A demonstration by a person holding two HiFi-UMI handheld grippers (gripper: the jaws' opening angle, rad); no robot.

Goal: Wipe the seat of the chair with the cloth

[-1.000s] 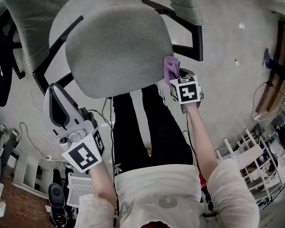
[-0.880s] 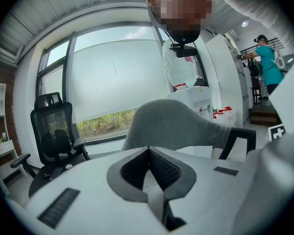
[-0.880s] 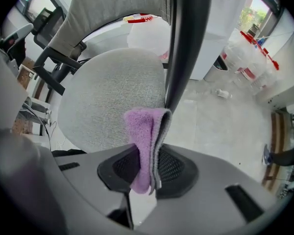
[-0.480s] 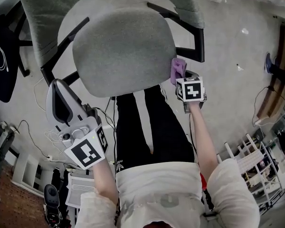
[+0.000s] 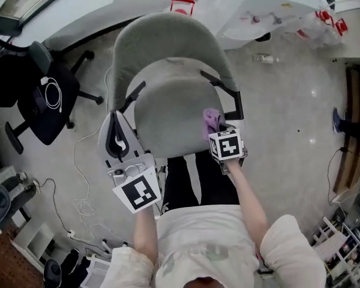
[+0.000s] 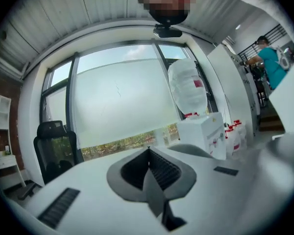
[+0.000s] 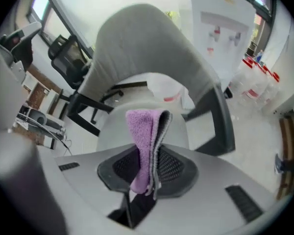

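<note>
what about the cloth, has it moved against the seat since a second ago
Yes. The cloth has shifted left, from the right edge of the seat to over the seat.

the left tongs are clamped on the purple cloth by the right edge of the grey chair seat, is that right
Not quite: it is the right tongs that are clamped on the purple cloth, as the right gripper view shows. The left tongs are shut on nothing. The cloth is by the right edge of the grey chair seat, as you say.
</note>
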